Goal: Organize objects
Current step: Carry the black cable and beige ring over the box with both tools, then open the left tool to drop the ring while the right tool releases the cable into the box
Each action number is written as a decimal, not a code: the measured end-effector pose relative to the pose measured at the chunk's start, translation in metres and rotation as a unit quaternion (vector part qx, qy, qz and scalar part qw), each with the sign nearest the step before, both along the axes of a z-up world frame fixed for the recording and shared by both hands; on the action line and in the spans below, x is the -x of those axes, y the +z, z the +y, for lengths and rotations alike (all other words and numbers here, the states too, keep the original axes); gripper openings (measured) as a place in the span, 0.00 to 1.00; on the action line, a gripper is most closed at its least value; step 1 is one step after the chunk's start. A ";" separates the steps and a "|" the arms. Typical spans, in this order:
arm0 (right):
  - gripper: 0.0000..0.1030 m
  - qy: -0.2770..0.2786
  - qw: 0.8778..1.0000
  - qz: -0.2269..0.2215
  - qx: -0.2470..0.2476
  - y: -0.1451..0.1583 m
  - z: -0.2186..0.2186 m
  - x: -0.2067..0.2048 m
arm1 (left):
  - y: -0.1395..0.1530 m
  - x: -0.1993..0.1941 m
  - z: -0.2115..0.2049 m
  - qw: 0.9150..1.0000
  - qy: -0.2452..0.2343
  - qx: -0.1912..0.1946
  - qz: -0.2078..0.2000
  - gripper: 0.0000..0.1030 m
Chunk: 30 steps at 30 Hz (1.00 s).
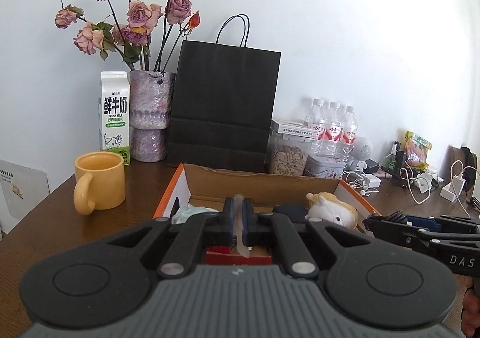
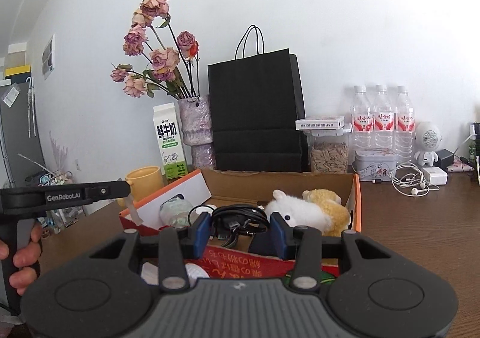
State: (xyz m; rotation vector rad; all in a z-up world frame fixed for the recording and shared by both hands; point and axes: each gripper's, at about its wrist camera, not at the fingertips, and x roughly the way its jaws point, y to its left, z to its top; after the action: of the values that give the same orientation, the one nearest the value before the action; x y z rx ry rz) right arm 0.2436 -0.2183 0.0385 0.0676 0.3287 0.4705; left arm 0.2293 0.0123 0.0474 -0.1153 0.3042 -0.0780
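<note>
Behind the box: black bag, mug.

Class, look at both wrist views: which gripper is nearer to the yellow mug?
Left. The left gripper hangs over the box's left part, just right of the yellow mug. The right gripper is further right, over the box's middle.

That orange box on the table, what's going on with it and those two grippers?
A person is sorting things over the open box, a gripper in each hand. The left gripper is shut on a thin translucent strip. The right gripper holds a bundle of black cable above the box, where a plush toy lies.
</note>
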 end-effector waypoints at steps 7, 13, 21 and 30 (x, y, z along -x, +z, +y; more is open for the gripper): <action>0.41 -0.007 1.000 -0.006 0.004 0.007 0.011 -0.021 | 0.008 -0.021 -0.011 1.000 -0.006 -0.003 -0.010 0.06; 0.41 -0.009 1.000 -0.011 0.008 0.004 0.027 -0.043 | 0.010 -0.043 -0.017 1.000 -0.006 0.002 -0.016 0.06; 0.41 -0.015 1.000 -0.006 0.011 -0.009 0.037 -0.067 | -0.002 -0.076 -0.019 1.000 0.003 0.016 0.008 0.06; 0.41 -0.002 0.999 -0.011 0.041 -0.028 0.044 -0.076 | -0.019 -0.091 -0.014 0.999 0.002 0.005 0.037 0.06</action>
State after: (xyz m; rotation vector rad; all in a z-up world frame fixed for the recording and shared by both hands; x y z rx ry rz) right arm 0.3192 -0.1739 0.0109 -0.0176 0.3252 0.4533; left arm 0.3204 -0.0019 0.0286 -0.1296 0.3784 -0.0720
